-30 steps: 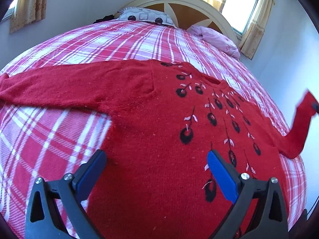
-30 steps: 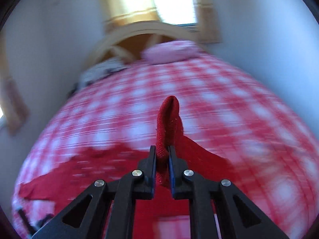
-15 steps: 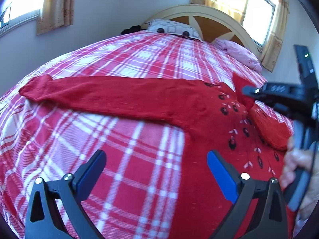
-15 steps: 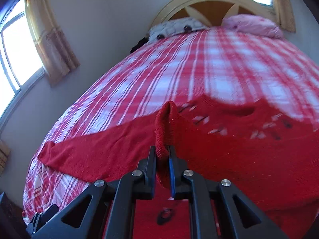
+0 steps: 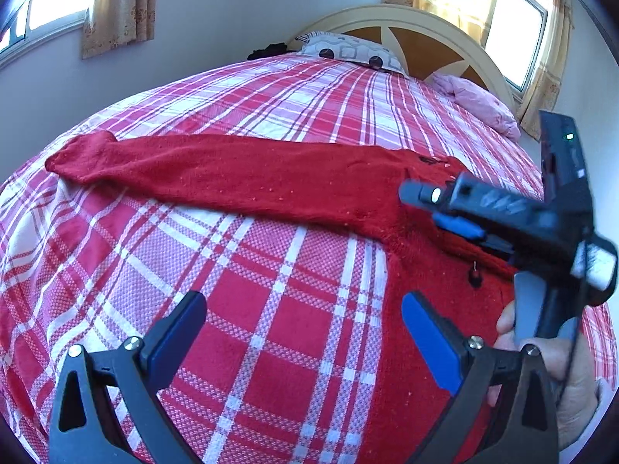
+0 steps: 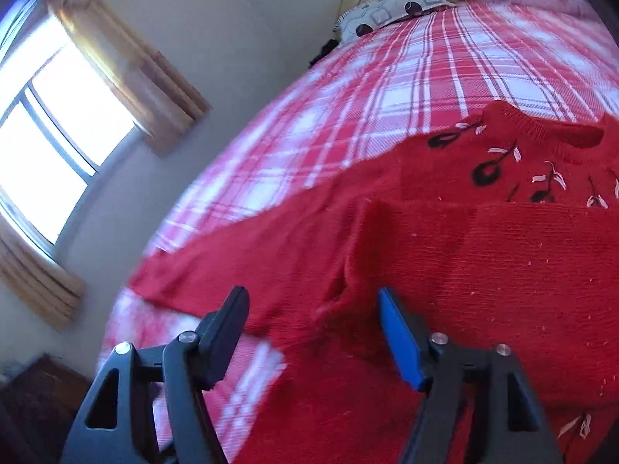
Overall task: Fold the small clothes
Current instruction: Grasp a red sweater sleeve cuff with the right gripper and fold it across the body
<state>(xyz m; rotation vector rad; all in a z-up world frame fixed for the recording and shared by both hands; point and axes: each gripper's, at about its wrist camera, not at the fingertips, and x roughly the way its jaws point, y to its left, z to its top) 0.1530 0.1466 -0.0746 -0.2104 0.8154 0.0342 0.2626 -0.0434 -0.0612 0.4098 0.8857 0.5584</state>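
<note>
**Sweater flat on bed, both jaws wide and empty**

Sweater (image 5: 271,181) lies spread on the plaid bed (image 5: 271,309). In the left wrist view one sleeve (image 5: 174,166) runs flat from the left edge across the middle of the frame to the body at right. The left gripper (image 5: 303,328) hovers at the bottom of the frame, jaws spread wide, holding nothing. Between them shows bare plaid; the sweater's body edge lies just under the right-hand blue pad (image 5: 429,344). The right gripper (image 5: 437,208) shows at right centre of this view, above the sweater's body, with a hand (image 5: 557,367) on its handle at the lower right.

In the right wrist view the sweater (image 6: 445,270) fills the centre and right of the frame. A second sleeve (image 6: 503,247) lies folded across the chest, below the neckline and black cherry pattern (image 6: 487,170) at upper right; its cuff end sits just ahead of the right gripper (image 6: 313,309). Those jaws stand wide apart, gripping nothing, with red knit between and beneath them; whether they touch it I cannot tell. Pillows (image 5: 348,50) rest at the headboard in the upper frame.
</note>
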